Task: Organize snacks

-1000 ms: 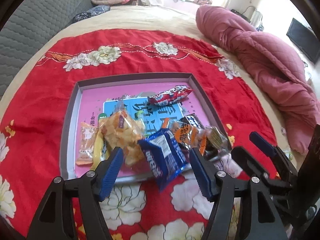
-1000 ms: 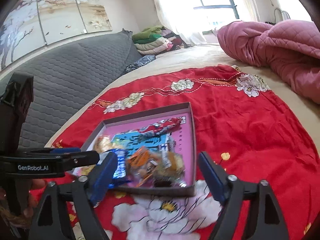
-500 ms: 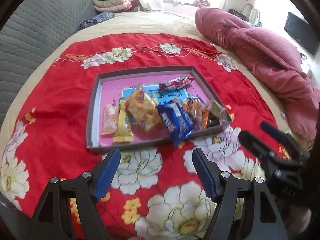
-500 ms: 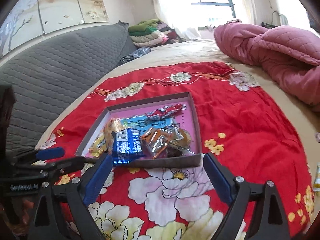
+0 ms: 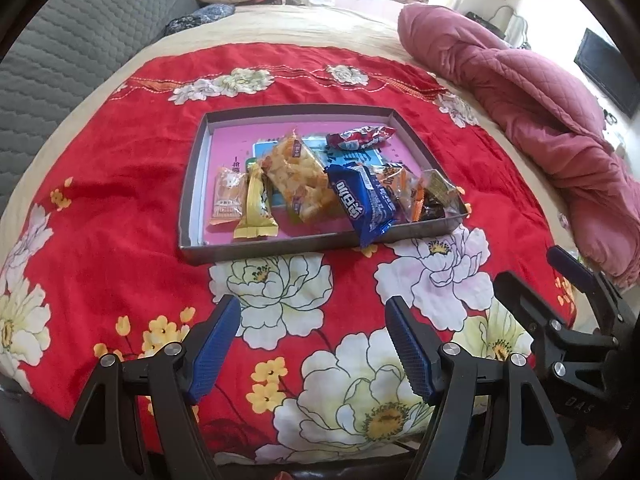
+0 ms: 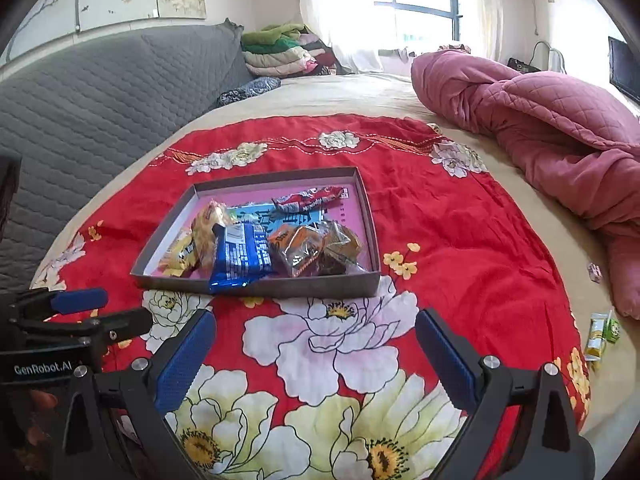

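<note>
Left wrist view: the left gripper hangs over the red flowered blanket, short of the tray, jaws fairly wide with nothing between them. The snacks are piled in the tray, mostly toward the near right corner; the blue packet droops over the near wall, so it probably wants nudging back in. The right gripper shows at the right edge of this view.

Right wrist view: the right gripper is also held back from the tray, jaws opening very wide and empty. My guess is that's for another grab, since a yellow-green packet is off on the bare bed, well apart from the tray.
</note>
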